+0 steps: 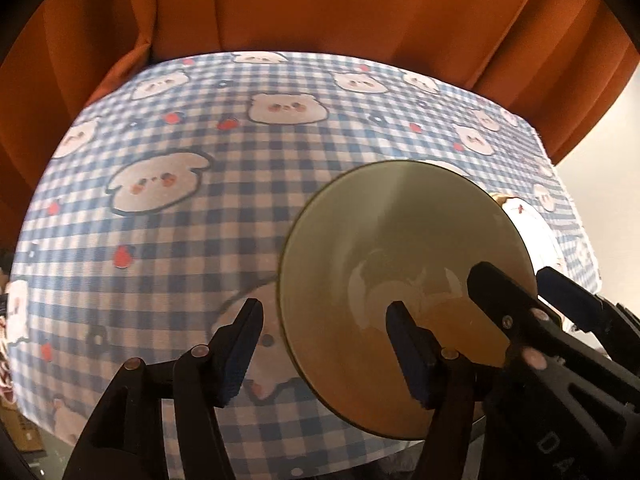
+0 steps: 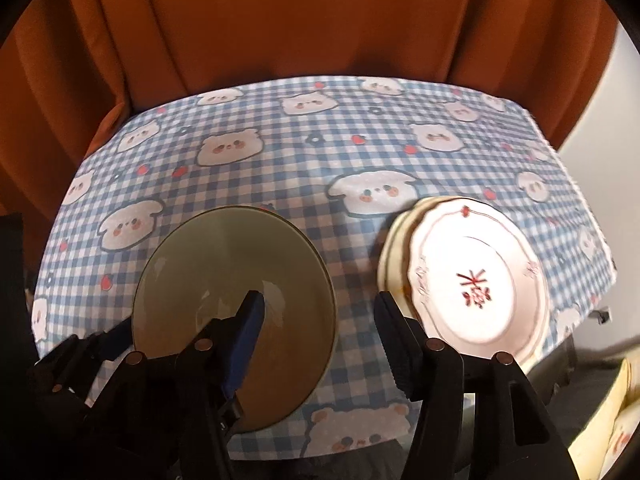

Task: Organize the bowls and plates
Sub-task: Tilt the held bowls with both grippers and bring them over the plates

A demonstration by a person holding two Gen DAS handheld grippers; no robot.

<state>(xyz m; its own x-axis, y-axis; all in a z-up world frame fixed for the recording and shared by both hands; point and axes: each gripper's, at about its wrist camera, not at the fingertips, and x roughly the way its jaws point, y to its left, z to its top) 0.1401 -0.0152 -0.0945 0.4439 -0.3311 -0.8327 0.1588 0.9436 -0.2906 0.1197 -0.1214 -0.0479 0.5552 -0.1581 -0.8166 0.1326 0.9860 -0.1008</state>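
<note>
Both grippers, left gripper (image 1: 324, 344) and right gripper (image 2: 320, 340), straddle the green bowl's (image 1: 404, 248) rim, jaws apart, so back out straight, avoiding the plate stack (image 2: 476, 276).

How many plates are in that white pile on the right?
2 at least: the patterned top plate, and a plainer one peeking out beneath on its left. More may be hidden underneath.

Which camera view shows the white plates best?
The right wrist view: the white plates lie almost whole, stacked beside the green bowl. The left wrist view shows only a sliver of them behind the bowl's rim.
</note>
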